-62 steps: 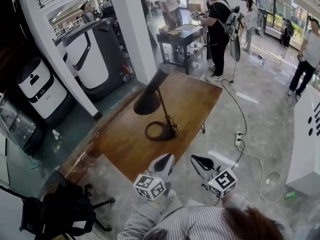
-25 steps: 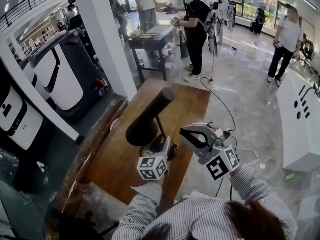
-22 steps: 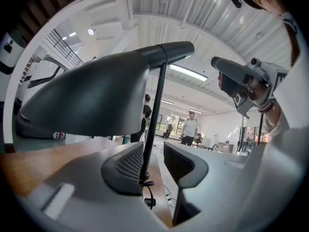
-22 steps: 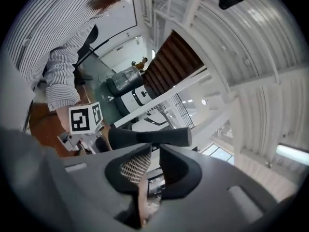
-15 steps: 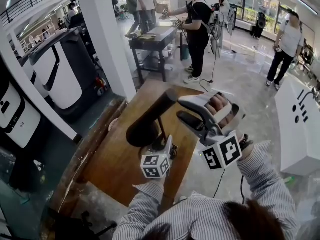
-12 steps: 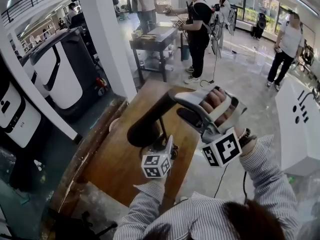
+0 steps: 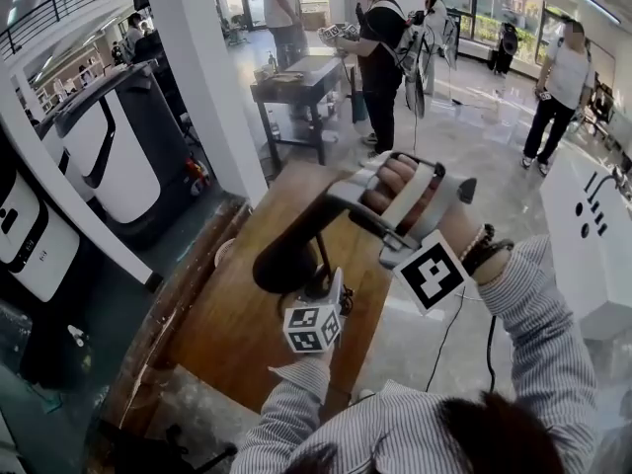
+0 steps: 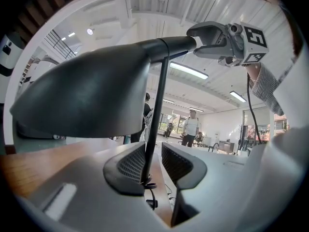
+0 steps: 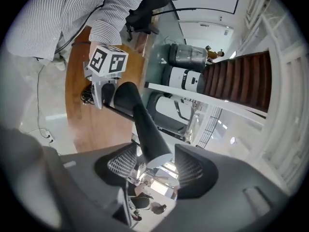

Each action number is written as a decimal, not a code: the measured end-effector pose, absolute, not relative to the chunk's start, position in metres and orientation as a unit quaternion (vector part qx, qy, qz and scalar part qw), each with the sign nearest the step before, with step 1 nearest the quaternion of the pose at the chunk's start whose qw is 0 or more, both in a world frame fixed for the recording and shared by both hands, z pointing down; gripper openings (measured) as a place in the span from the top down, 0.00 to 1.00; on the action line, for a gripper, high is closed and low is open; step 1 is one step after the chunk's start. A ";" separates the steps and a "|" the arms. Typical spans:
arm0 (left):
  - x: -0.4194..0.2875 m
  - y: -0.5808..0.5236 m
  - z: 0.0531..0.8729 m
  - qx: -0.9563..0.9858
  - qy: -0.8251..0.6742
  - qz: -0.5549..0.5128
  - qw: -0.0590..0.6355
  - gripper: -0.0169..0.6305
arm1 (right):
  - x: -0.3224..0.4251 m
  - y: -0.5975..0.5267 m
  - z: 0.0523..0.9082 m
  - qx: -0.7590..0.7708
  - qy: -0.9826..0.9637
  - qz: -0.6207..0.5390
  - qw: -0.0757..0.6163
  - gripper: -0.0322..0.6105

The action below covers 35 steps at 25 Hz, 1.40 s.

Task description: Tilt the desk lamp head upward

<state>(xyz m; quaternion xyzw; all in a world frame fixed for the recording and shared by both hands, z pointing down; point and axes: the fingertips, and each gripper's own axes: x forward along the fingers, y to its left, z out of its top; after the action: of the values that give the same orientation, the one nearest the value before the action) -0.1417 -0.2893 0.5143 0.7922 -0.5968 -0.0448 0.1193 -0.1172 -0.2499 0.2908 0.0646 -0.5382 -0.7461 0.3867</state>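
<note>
A black desk lamp stands on the wooden table (image 7: 232, 334). Its cone-shaped head (image 7: 281, 260) slopes down to the left, and its narrow end points up to the right. My left gripper (image 7: 334, 289) is low at the thin stem (image 8: 157, 110). The stem stands between its closing jaws (image 8: 153, 166), close to the left pad with a gap on the right. My right gripper (image 7: 346, 203) is open, and the tip of the lamp head (image 9: 137, 115) lies between its jaws (image 9: 157, 166) with room on both sides. The lamp base is mostly hidden behind the left gripper.
A white pillar (image 7: 212, 77) rises just beyond the table's far left corner. A dark side table (image 7: 301, 77) and several standing people (image 7: 380, 38) are behind it. White machines (image 7: 109, 136) stand at the left. A cable (image 7: 449, 329) lies on the floor at the right.
My right gripper has risen from beside the table's right edge and moved left onto the lamp head's narrow upper end. The left gripper has stayed at the stem.
</note>
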 end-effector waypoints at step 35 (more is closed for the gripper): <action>-0.143 -0.287 0.515 0.791 -0.595 -0.055 0.130 0.86 | -0.101 -0.263 0.308 0.244 -0.637 -0.686 0.253 0.60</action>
<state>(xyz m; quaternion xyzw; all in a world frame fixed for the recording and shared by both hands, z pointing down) -0.1429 -0.2873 0.5148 0.7914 -0.5947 -0.0550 0.1302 -0.1010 -0.2628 0.3082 0.2444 -0.6374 -0.6857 0.2525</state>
